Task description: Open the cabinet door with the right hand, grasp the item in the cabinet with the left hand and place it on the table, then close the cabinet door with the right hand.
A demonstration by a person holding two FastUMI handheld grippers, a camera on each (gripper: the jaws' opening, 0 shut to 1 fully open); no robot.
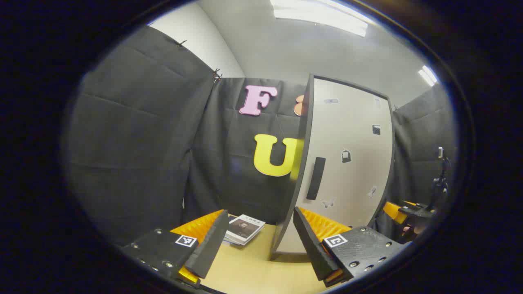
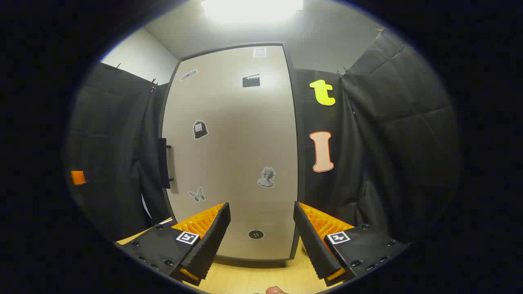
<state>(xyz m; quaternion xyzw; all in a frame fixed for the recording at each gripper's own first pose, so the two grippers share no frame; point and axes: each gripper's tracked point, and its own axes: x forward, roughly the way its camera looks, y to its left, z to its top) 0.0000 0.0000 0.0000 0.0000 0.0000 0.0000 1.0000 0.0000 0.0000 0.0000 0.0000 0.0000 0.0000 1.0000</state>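
Fingers [image 2: 212,230] of our right gripper [image 2: 261,234] sit spread and empty at lower centre, just before the shut cabinet door [image 2: 233,155], pale with small stickers, dark handle [image 2: 163,163] at centre left.

Left tongs [image 1: 260,241] spread, empty, bottom of frame; cabinet door [image 1: 347,163] closed right of centre; booklet [image 1: 244,228] on worktop [image 1: 253,269].

Black cloth walls [image 1: 135,143] enclose a wooden table [image 1: 253,269] under bright ceiling lights [image 1: 322,18].
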